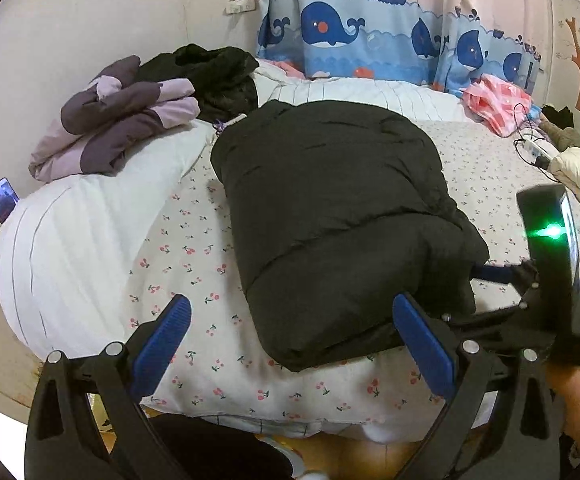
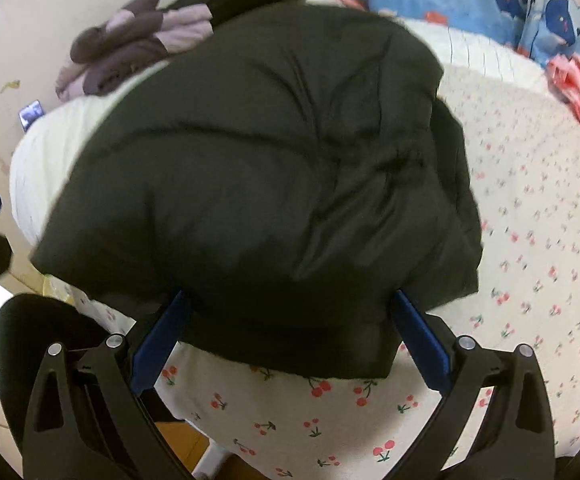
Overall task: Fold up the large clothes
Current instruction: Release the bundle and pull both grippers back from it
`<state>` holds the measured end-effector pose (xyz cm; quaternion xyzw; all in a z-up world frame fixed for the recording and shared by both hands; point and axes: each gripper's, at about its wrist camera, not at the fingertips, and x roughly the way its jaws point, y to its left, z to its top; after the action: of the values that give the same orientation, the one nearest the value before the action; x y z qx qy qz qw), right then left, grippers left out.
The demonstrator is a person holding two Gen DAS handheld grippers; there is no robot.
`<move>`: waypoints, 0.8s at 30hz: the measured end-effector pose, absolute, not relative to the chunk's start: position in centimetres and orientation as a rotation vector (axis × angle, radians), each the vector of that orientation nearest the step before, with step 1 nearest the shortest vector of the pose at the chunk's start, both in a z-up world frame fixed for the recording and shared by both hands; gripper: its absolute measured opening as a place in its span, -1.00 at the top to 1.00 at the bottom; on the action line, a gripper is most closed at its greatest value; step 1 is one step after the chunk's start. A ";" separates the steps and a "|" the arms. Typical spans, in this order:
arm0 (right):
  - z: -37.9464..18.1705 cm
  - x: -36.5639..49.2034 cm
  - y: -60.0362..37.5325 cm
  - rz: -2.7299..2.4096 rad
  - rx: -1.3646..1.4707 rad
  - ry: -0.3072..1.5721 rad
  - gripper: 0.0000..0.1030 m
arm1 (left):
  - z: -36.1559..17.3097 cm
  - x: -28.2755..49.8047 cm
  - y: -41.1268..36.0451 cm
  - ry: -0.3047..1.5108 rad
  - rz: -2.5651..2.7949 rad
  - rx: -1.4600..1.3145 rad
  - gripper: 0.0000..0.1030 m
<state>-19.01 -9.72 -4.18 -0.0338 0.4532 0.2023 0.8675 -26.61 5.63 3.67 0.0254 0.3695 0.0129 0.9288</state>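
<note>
jacket: black puffer jacket (image 1: 330, 216), folded into a thick bundle, lies on the bed near its front edge, quilted panels up; fills most of the right wrist view (image 2: 257, 168)
right gripper: (image 2: 290, 320) jaws wide apart, straddling the near edge of the jacket; blue fingers (image 2: 422, 340) look to touch the fabric at each side, no firm pinch visible; slightly blurred view
right gripper, left wrist view: black body with a green light (image 1: 550, 256) at the jacket's right corner, one blue tip against the fabric
left gripper: (image 1: 290, 336) jaws wide apart, holding nothing; right finger (image 1: 422, 344) just beside the jacket's near corner, left finger over bare sheet
bed: cherry-print sheet (image 1: 193, 280) under the jacket
duvet: white striped duvet (image 1: 69, 248) bunched along the left side and back of the bed
other clothes: purple and lilac garment (image 1: 121, 120) on the duvet at back left, dark garment (image 1: 217, 72) just behind it; pink cloth (image 1: 494, 104) at back right, cream garment (image 1: 578, 180) at right edge
phone: (image 1: 1, 200) leans at the wall, left of the duvet, screen lit
curtain: whale-print curtain (image 1: 370, 28) behind the bed
</note>
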 end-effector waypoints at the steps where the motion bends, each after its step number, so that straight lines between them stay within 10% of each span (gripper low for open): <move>1: -4.5 -18.9 -9.8 0.423 -0.072 0.958 -0.87 | 3.5 -26.5 5.6 0.760 0.024 0.049 -0.88; 24: 0.3 -15.0 -11.6 0.259 0.140 0.930 -0.87 | 2.1 -22.8 7.2 0.878 0.010 -0.194 -0.88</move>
<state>-15.01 -11.57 0.27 0.0673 0.4466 0.1246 0.8835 -22.83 7.19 2.13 -0.0940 0.4242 0.0048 0.9007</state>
